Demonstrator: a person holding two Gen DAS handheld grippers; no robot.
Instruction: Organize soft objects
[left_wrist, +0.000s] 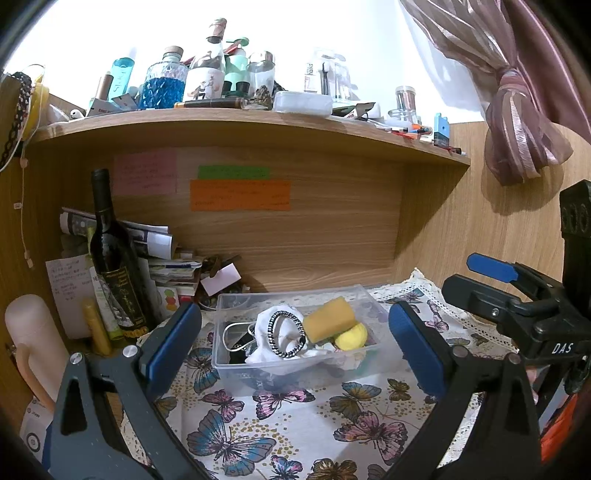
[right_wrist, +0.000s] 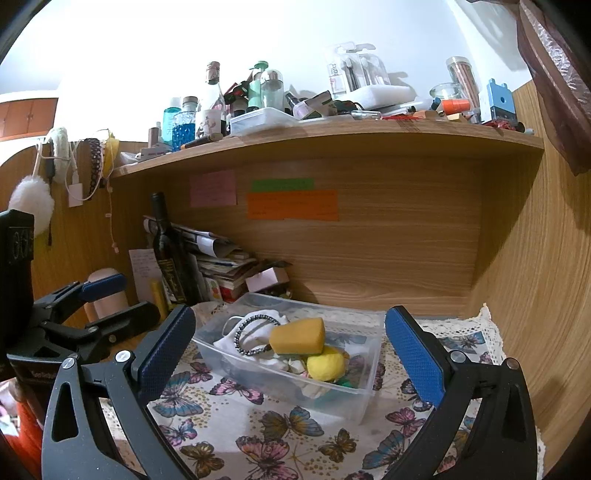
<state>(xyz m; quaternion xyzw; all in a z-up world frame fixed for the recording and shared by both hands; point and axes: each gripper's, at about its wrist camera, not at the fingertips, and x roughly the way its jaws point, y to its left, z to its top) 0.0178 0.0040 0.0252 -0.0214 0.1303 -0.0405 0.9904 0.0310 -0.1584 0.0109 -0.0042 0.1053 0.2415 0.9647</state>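
A clear plastic box stands on the butterfly cloth. In it lie a yellow-orange sponge, a yellow soft ball, a white cloth and a beaded hair band. My left gripper is open and empty, its blue pads on either side of the box. My right gripper is open and empty, also in front of the box. The right gripper shows at the right edge of the left wrist view, and the left gripper shows at the left of the right wrist view.
A dark wine bottle and a stack of papers stand at the back left. A shelf full of bottles hangs overhead. Wooden walls close the back and right. A pink curtain hangs at the right.
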